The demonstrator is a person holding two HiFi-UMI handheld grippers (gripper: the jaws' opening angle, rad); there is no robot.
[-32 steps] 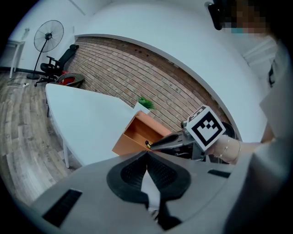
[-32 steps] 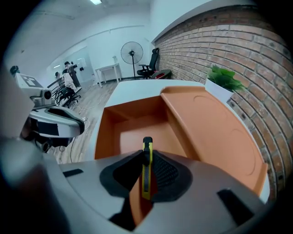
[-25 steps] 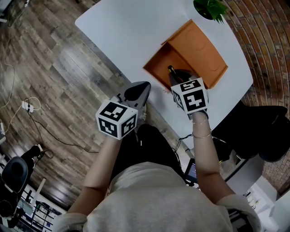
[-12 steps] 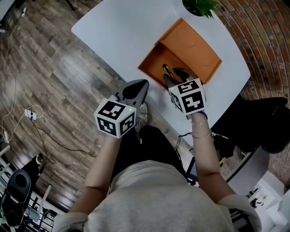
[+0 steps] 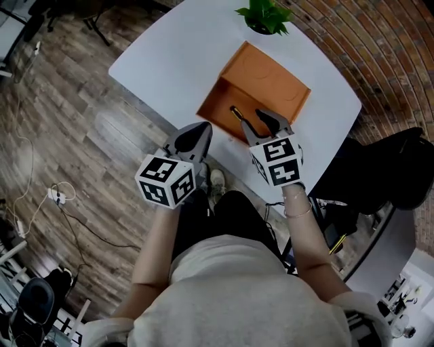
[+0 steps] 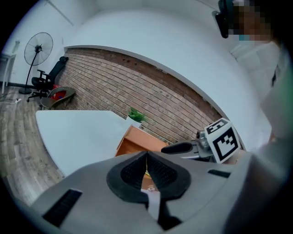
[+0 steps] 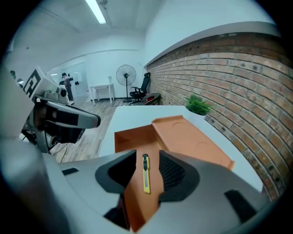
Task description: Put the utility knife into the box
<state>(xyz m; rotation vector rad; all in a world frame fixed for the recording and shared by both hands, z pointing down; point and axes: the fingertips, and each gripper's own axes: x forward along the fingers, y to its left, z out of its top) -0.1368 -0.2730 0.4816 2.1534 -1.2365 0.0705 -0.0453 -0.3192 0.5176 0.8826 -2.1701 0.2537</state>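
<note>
The yellow utility knife (image 5: pixel 237 113) lies flat on the floor of the open orange box (image 5: pixel 218 103), free of any grip. In the right gripper view the knife (image 7: pixel 145 176) shows in the gap between the pads, down in the box (image 7: pixel 132 137). My right gripper (image 5: pixel 254 120) hovers just above the box's near edge; its jaws stand wide, are closing slightly, and hold nothing. The left gripper (image 5: pixel 195 132) hangs shut and empty off the table's near edge, left of the box. The box's lid (image 5: pixel 271 83) lies folded back.
The white table (image 5: pixel 169 54) carries a potted plant (image 5: pixel 266 15) behind the box, close to a brick wall. Wooden floor with cables lies to the left. A dark chair (image 5: pixel 400 169) stands at the right, beyond the table's edge.
The right gripper's jaws have opened and let go of the knife, which now lies in the box. That gripper has drawn back a little towards me. The left gripper has stayed shut.
</note>
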